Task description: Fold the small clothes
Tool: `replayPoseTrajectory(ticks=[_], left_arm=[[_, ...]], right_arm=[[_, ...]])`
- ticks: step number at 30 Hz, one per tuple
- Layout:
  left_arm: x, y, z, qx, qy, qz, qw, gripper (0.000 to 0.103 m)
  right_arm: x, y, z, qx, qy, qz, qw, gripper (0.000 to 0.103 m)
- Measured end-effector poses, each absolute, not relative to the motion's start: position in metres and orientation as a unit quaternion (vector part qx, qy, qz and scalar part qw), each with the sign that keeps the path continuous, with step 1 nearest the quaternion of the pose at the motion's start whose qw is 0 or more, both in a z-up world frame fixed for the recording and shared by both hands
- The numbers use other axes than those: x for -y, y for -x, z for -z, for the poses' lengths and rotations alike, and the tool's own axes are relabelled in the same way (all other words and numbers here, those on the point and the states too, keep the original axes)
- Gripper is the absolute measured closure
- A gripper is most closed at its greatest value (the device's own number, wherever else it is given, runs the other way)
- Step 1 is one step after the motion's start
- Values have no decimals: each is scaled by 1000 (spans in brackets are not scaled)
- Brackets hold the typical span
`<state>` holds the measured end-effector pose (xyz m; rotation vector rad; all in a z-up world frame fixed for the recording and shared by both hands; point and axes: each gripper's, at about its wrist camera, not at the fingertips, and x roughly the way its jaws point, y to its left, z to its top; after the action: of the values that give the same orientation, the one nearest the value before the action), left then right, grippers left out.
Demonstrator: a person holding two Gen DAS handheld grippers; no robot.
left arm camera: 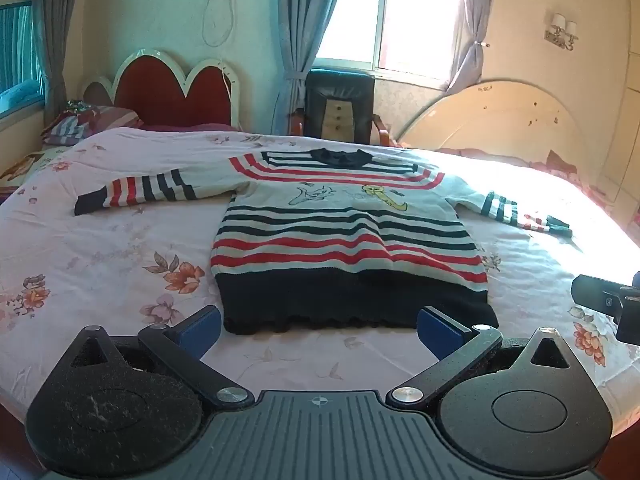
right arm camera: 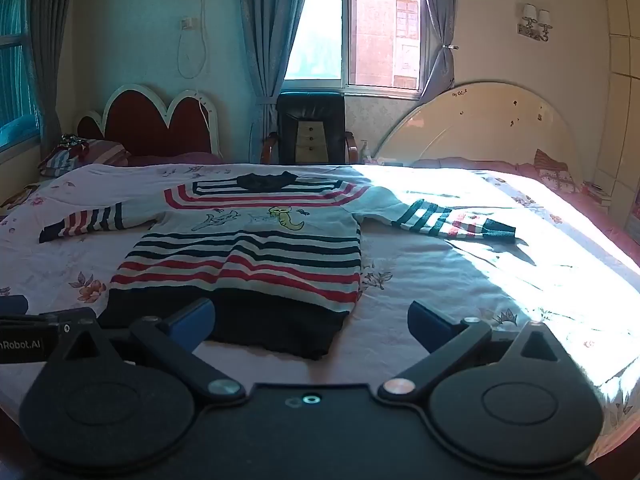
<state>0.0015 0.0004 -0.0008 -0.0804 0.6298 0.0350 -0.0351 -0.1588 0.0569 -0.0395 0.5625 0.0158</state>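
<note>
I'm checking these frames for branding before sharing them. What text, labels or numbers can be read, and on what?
"nRobot.AI", cut off at the picture's edge: on the left gripper, seen in the right wrist view.
Sweater: cartoon figures only, no words.
Nothing else legible.

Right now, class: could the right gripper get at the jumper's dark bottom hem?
Probably yes. The right gripper is open just short of the jumper, whose hem lies flat on the bed with nothing between.
</note>
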Motion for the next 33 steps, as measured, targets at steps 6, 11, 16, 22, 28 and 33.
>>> replayPoseTrajectory(ticks=[6,11,16,22,28,33], left_arm=[[-3,-8,2,-311,28,-19,950,0],[1,-4,0,-303,36,-22,952,0],[-5,-7,-2,-303,36,-21,952,0],[-4,-6,-2,-301,37,-24,953,0],[-2,-7,-3,-300,34,-22,953,0],[0,-8,-4,-300,31,-18,953,0]], right_arm=[[157,33,-58,-281,23,-7,959,1],[156,31,-57,-277,24,-10,961,1],[156,30,-57,-277,26,-11,960,1],[157,33,-59,-274,24,-11,961,1],[156,32,-59,-273,23,-10,962,1],[156,31,-59,-273,23,-8,962,1]])
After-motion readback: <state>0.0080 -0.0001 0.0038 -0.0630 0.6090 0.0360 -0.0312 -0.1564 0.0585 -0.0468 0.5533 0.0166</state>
